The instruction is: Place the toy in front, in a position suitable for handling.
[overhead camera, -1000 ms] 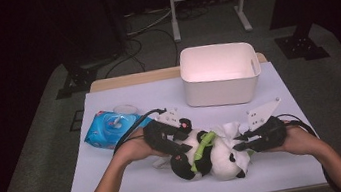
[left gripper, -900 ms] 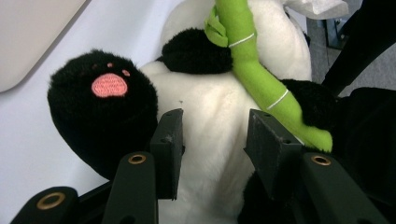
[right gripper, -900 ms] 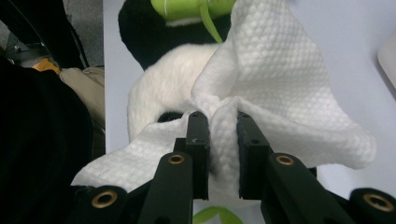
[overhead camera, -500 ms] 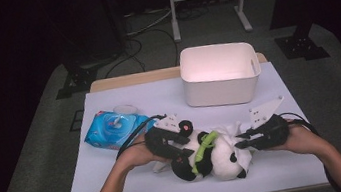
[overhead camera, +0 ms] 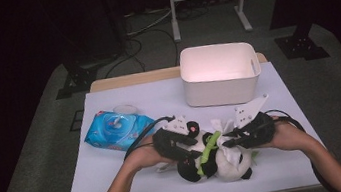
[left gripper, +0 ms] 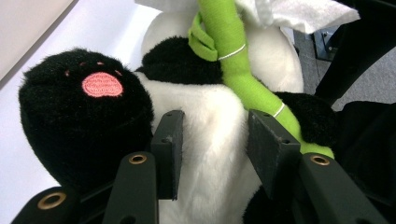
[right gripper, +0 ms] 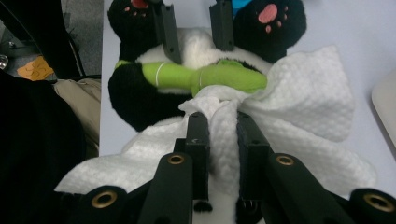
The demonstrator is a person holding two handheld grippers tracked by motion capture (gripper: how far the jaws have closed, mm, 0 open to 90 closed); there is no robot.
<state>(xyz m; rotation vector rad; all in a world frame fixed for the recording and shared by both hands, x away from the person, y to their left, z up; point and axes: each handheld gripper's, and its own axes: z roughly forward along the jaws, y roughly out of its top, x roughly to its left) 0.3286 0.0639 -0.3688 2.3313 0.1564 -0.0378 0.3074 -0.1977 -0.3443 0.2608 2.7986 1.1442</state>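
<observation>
A: Here's the plush panda, lying on its back near the front edge of the counter, and both hands are on it

B: The left gripper has its fingers pressed into the white belly fur, just beside the green bamboo stalk. That's the anchor, I'd say

A: And the right gripper? Its fingers are clenched on a bunched white wipe, right up against the bamboo

B: To do this wiping well, I'd keep the left grip firm so the toy can't slide, and drag the wipe in short strokes along the fur, not across the stalk, where it could snag

A: A loose fold trails toward the panda's head; better gathered in

B: Any writing? The blue wipes pack sits at the left of the counter, its print too small to read. The white bin behind is plain, no label I can make out
</observation>
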